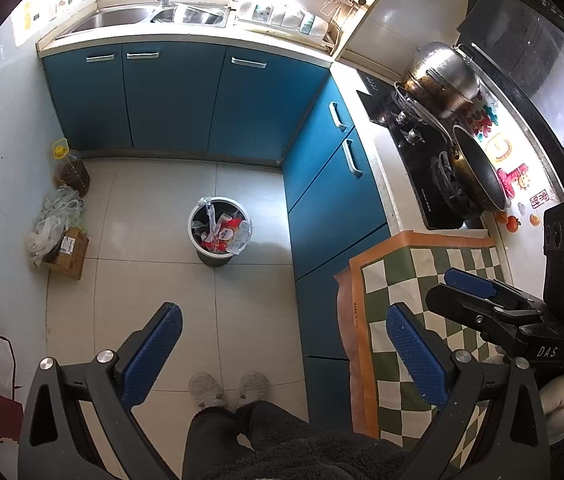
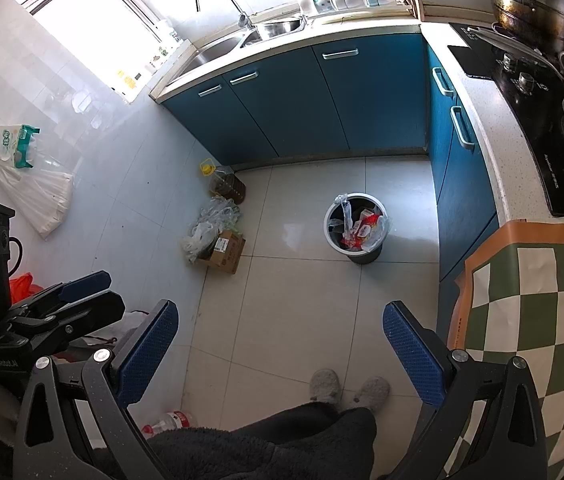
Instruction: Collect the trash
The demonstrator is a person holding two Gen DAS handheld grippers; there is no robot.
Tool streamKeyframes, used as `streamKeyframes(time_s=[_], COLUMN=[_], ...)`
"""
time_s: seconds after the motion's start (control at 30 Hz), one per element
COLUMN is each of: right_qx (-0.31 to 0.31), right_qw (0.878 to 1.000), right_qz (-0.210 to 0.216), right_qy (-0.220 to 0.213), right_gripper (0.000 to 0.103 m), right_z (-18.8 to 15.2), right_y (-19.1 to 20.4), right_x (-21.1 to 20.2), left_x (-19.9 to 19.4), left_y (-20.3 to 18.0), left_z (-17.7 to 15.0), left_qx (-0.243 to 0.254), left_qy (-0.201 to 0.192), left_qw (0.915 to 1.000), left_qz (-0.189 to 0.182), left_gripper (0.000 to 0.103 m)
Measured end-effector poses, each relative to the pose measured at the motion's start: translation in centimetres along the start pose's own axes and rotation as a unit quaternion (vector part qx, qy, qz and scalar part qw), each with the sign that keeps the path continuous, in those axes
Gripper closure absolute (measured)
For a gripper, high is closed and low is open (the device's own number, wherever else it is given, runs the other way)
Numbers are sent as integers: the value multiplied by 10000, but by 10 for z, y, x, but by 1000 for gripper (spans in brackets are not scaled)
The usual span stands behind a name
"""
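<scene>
The trash bin [image 1: 220, 236], a round white-rimmed pail lined with a clear bag and already stuffed with red wrappers, stands on the tiled floor in front of the blue cabinets [image 1: 185, 100], and everything here is best placed against it. The left gripper [image 1: 282, 344] hangs high above the floor with its blue pads spread wide and nothing between them; the bin lies ahead of it and a little to the left of its midline. The right gripper [image 2: 280, 344] is likewise wide apart and empty, and the bin [image 2: 356, 228] sits ahead and slightly to its right. Neither is clearly nearer, so either could lead. The bin stands upright, mouth up, so my judgement is that the reach has to go forward and steeply down, with the bag's loose knotted edge on the bin's far-left rim as the likely grip. Left of the bin, against the wall, lie crumpled plastic bags [image 2: 211, 220] on a cardboard box [image 2: 225, 254], beside an oil jug [image 2: 227, 184]; the person's slippers [image 1: 227, 390] stand well back from the bin
</scene>
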State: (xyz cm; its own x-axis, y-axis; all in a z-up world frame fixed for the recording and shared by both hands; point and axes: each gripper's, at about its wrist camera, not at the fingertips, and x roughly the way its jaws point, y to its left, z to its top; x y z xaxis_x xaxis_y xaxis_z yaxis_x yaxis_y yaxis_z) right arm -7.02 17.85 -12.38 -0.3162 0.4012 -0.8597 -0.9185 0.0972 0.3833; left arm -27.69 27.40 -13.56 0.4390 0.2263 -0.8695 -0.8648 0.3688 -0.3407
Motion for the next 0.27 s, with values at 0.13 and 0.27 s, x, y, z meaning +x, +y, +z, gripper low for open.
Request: streamKeyframes(time_s=[0.13,0.27], right_qx=[-7,-4], right_qw=[10000,10000], right_qz=[3,-2], right_qy=[6,3], right_gripper=[0,0], right_z=[0,0], right_y=[0,-1], right_x=[0,0], left_x=[0,1], left_y=[-1,3], left_z=[-1,4], left_qx=[-31,-39], left_qy=[-20,-21], left_qw=[10000,10000], left_qz=[40,27], left_gripper=[0,0])
